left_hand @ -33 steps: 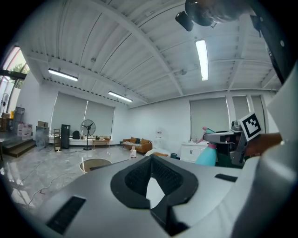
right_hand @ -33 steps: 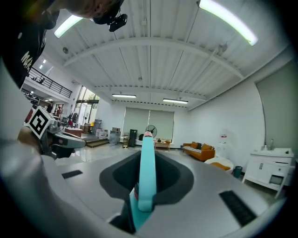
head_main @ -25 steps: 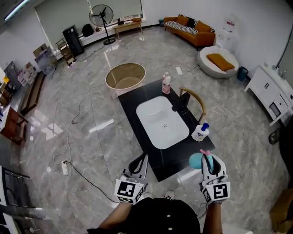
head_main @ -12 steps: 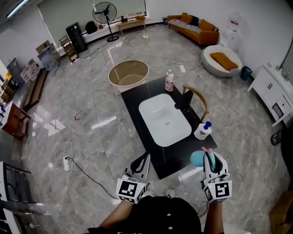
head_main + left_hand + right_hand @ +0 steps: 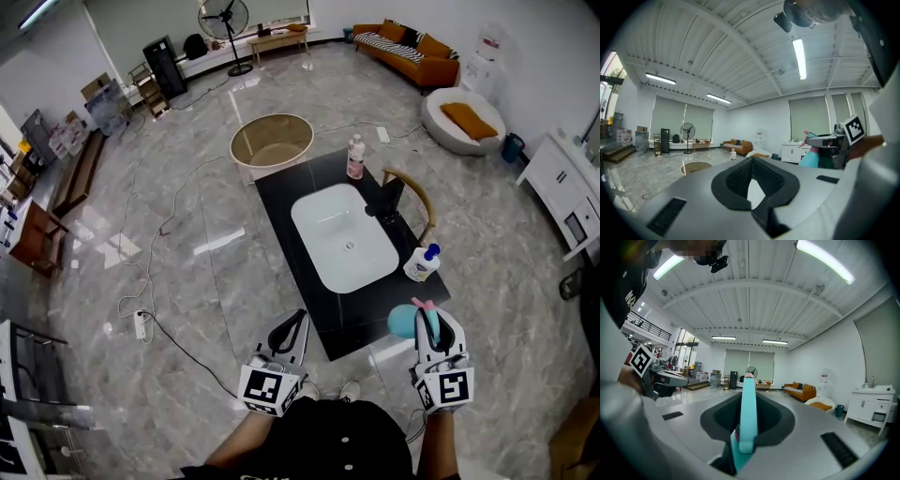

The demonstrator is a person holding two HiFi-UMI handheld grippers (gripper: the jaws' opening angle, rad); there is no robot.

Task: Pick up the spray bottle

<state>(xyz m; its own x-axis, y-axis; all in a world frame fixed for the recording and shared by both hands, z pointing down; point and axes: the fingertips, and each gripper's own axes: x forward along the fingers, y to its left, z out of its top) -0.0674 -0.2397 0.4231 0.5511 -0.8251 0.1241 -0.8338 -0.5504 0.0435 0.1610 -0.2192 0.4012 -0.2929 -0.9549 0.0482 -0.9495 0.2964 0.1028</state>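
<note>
The spray bottle is teal with a pink nozzle. It hangs off the front right corner of the black counter, and my right gripper is shut on its neck. In the right gripper view the teal spray head stands upright between the two jaws. My left gripper hovers off the counter's front edge with its fingertips together and nothing in it. The left gripper view shows its jaws meeting at the tips, and the bottle held off to the right.
A white sink basin is set in the counter, with a black faucet on its right. A white pump bottle and a pink-capped bottle stand on the counter. A wooden chair, a round tub and floor cables lie around it.
The head view has drifted a little, so the counter sits slightly higher and further right. Both grippers keep their places, and the right one still holds the bottle.
</note>
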